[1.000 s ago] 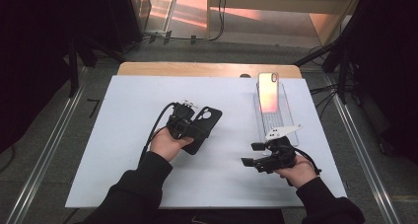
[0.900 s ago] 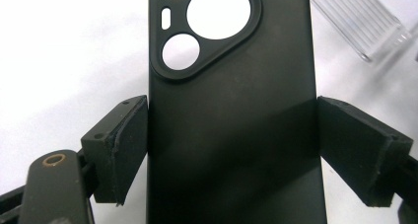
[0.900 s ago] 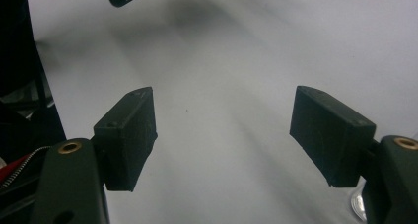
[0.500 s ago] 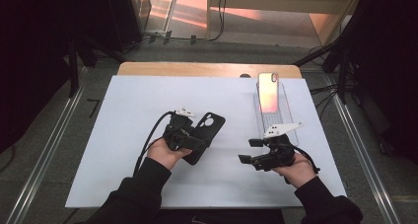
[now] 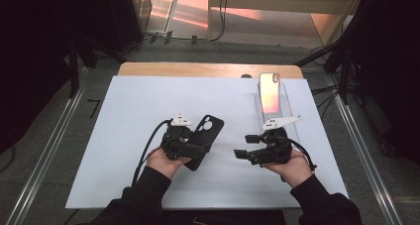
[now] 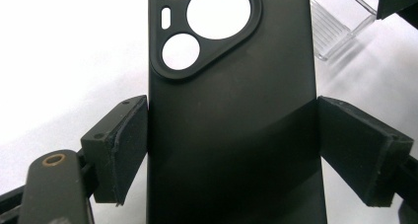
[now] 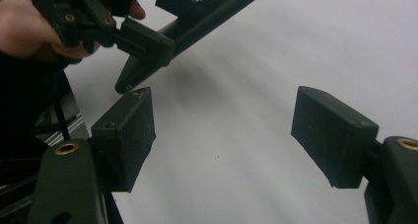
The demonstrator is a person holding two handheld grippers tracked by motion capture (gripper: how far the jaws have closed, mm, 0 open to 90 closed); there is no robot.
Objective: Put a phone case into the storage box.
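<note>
One black phone case [image 6: 231, 115] | clamped between left hand-held gripper [image 6: 231, 150] pads

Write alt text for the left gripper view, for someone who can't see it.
A matte black phone case with round camera cutouts is clamped by its long edges between the left tongs, whose two black pads press each side. It is held above a white table surface, and a clear ribbed plastic stand sits at upper right.
</note>
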